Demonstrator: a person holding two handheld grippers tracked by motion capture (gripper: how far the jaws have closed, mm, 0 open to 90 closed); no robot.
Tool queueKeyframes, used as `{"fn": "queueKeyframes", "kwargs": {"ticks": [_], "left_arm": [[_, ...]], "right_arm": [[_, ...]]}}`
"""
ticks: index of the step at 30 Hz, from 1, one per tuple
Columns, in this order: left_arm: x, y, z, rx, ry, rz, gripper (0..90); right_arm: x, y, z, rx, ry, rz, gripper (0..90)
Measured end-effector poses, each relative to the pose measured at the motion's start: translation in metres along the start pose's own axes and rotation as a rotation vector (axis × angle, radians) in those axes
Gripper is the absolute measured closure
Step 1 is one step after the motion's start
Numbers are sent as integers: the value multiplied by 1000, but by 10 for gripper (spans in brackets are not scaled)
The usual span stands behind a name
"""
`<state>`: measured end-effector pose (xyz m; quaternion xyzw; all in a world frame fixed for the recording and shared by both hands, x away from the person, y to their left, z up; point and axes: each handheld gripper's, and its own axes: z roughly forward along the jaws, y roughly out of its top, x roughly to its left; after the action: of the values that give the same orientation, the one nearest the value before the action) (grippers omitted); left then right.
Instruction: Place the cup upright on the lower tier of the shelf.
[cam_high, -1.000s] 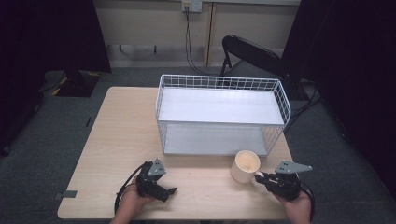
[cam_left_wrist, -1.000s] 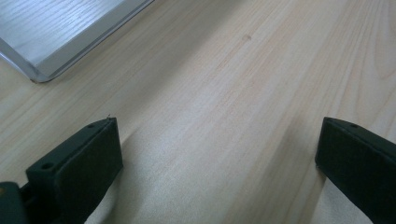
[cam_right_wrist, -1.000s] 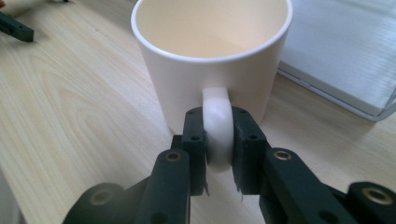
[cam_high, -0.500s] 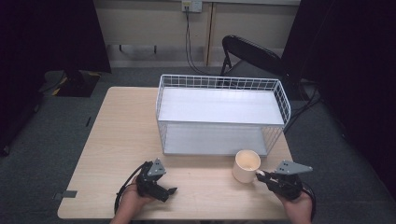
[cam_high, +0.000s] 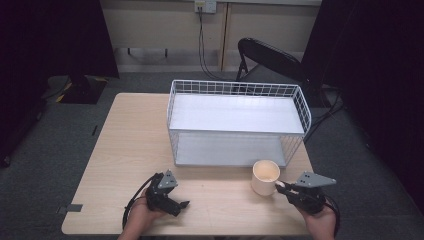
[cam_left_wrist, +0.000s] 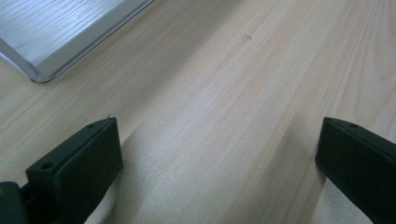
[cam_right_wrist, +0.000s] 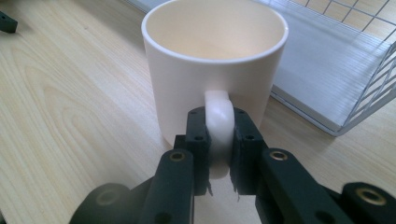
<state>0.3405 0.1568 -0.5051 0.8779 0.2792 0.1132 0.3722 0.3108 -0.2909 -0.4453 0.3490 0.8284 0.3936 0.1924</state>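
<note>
Cream mug stands upright, handle clamped in right gripper.

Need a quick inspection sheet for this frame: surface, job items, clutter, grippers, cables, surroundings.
Surface: light wooden table, bare around the work.
Job's things: cream mug upright on the table, in front of the rack's right end; its handle is pinched between the right gripper's jaws.
Clutter: nothing seen on the table besides the white wire rack, two shelves, both bare.
Grippers: right gripper shut on the mug's handle; left gripper low over the table at the near edge, jaws wide apart, nothing between them.
Cables: black cable loops from the left gripper; wall cable drops from a socket behind.
Surroundings: black folding chair behind the table, grey carpet, dark curtains either side.
</note>
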Motion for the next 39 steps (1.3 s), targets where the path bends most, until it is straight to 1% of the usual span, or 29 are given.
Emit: {"fn": "queueKeyframes", "kwargs": {"ticks": [5, 10, 12, 19, 26, 29, 39], "left_arm": [[0, 0, 0, 0, 0, 0, 0], [0, 0, 0, 0, 0, 0, 0], [0, 0, 0, 0, 0, 0, 0], [0, 0, 0, 0, 0, 0, 0], [0, 0, 0, 0, 0, 0, 0], [0, 0, 0, -1, 0, -1, 0], [0, 0, 0, -1, 0, 0, 0]], "right_arm": [[-1, 2, -2, -15, 11, 14, 803], [-2, 3, -5, -30, 4, 14, 804], [-3, 3, -5, -32, 7, 21, 804], [-3, 4, -5, -30, 7, 20, 804], [-4, 7, -6, -44, 10, 30, 804], [-5, 7, -7, -53, 13, 43, 804], [-9, 8, -9, -75, -1, 63, 804]]}}
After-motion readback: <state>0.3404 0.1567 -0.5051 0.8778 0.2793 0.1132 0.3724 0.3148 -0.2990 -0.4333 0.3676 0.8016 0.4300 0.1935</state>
